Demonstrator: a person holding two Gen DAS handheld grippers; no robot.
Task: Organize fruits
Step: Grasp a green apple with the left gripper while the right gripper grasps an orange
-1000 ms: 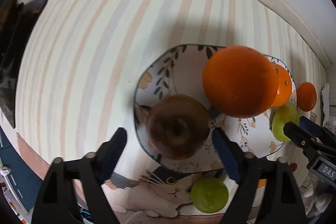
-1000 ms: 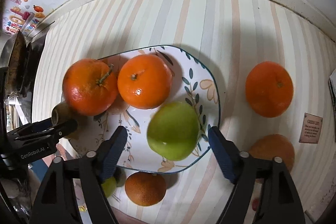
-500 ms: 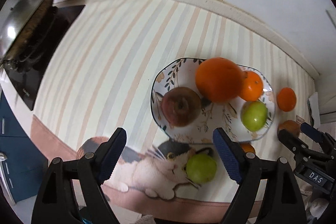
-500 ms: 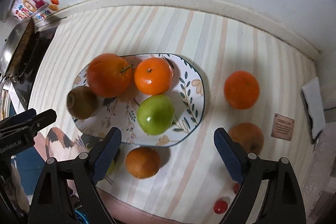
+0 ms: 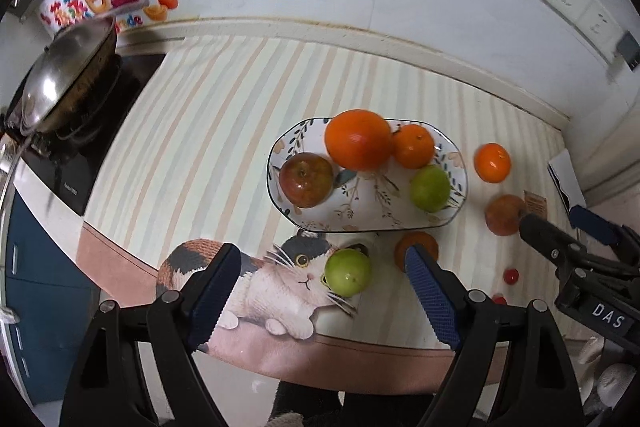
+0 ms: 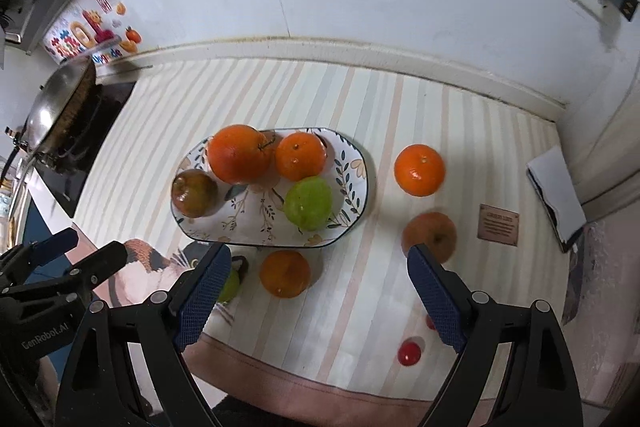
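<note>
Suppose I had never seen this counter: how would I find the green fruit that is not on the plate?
Start at the oval leaf-patterned plate in the middle of the striped mat. Just off its near edge, the green fruit sits on the printed cat's face, beside an orange. The other green fruit lies on the plate; this one rests on the mat.

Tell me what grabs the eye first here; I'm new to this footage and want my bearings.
First comes the oval floral-patterned plate at the middle of the striped mat, holding a big orange, a smaller orange mandarin, a green apple and a dark red apple. Loose fruit lies around it: an orange mandarin to its right and a green apple on the cat picture in front.
</note>
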